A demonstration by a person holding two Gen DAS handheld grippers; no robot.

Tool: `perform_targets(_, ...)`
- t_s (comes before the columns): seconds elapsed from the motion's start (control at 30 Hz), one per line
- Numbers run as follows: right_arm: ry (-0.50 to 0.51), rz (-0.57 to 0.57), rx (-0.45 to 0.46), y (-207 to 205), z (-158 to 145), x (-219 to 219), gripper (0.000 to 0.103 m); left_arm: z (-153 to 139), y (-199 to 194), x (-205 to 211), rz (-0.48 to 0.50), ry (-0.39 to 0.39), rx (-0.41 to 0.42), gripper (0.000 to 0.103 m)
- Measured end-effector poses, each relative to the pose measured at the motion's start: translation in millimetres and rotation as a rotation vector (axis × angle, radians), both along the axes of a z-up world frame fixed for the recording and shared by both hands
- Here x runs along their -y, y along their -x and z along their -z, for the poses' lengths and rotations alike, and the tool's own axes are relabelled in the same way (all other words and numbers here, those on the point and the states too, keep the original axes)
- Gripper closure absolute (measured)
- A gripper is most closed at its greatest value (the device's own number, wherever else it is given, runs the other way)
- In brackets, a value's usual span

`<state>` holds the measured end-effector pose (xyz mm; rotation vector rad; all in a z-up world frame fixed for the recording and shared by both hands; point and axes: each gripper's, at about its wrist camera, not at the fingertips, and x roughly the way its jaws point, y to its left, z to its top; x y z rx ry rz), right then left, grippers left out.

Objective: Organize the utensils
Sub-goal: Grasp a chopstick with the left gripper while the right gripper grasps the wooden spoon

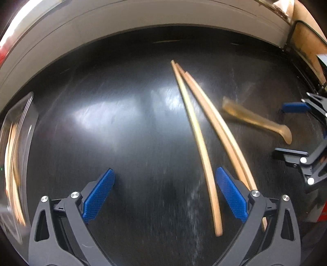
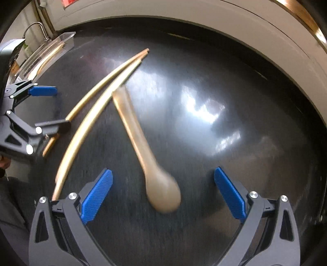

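Note:
Three wooden chopsticks (image 1: 196, 133) lie in a narrow fan on the dark tabletop (image 1: 122, 133). My left gripper (image 1: 163, 178) is open just above the table; one chopstick runs between its fingers close to the right pad (image 1: 231, 196), and the other two pass under that finger. A wooden spoon (image 2: 143, 143) lies to their right, bowl toward me. My right gripper (image 2: 163, 176) hangs open over the spoon's bowl, holding nothing. Each gripper shows in the other's view: the right gripper (image 1: 292, 131) and the left gripper (image 2: 49, 106). Both views are motion-blurred.
A clear plastic tray (image 1: 20, 133) with wooden utensils inside sits at the table's left end, also seen as the tray (image 2: 47, 53). A faucet (image 2: 38, 26) stands behind it. A pale rim (image 1: 143, 18) borders the table's far edge.

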<state>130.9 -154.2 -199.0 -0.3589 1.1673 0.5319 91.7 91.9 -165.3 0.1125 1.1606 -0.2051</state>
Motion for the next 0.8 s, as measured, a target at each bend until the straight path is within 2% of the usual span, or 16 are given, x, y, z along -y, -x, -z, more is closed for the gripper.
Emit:
perform_targets(0.13,-0.002,-0.053,-0.009,-14.0,1.3,-16.3,0.005,0.1,-14.8,5.4,0.03,0.01,0.029,0.006)
perform_targets(0.2,-0.007,-0.073,-0.006,-15.2,1.6,-20.5,0.009,-0.2,-21.4,9.7,0.033,0.01,0.037,0.007)
perform_targets(0.23,-0.016,-0.088,0.002,-15.2,-0.5,-22.5,0.019,-1.0,-24.3,12.4,0.038,0.013,0.041,0.012)
perform_targets(0.27,-0.026,-0.096,0.008,-12.6,-3.1,-22.1,0.039,-2.6,-26.3,14.4,0.042,0.015,0.05,0.018)
perform_targets(0.3,-0.036,-0.104,0.017,-11.8,-6.4,-24.2,0.053,-6.3,-27.6,16.4,0.045,0.018,0.065,0.035)
perform_targets(0.33,-0.054,-0.114,0.017,-11.5,-10.1,-27.5,0.085,-9.0,-29.4,17.8,0.042,0.019,0.071,0.055)
perform_targets(0.37,-0.07,-0.121,-0.002,-7.2,-12.3,-26.2,0.086,-10.5,-30.6,19.2,0.038,0.019,0.07,0.076)
perform_targets(0.43,-0.06,-0.123,0.005,-4.1,-13.2,-29.9,0.088,-12.0,-37.6,21.2,0.029,0.021,0.058,0.094)
perform_targets(0.7,-0.12,0.003,-0.058,-6.0,-17.6,-25.1,0.09,-15.5,-53.9,21.2,-0.012,0.044,0.025,0.096)
perform_targets(0.8,-0.153,0.078,-0.049,-5.5,-31.3,-18.1,0.09,-33.2,-50.7,14.6,-0.035,0.063,0.043,0.096)
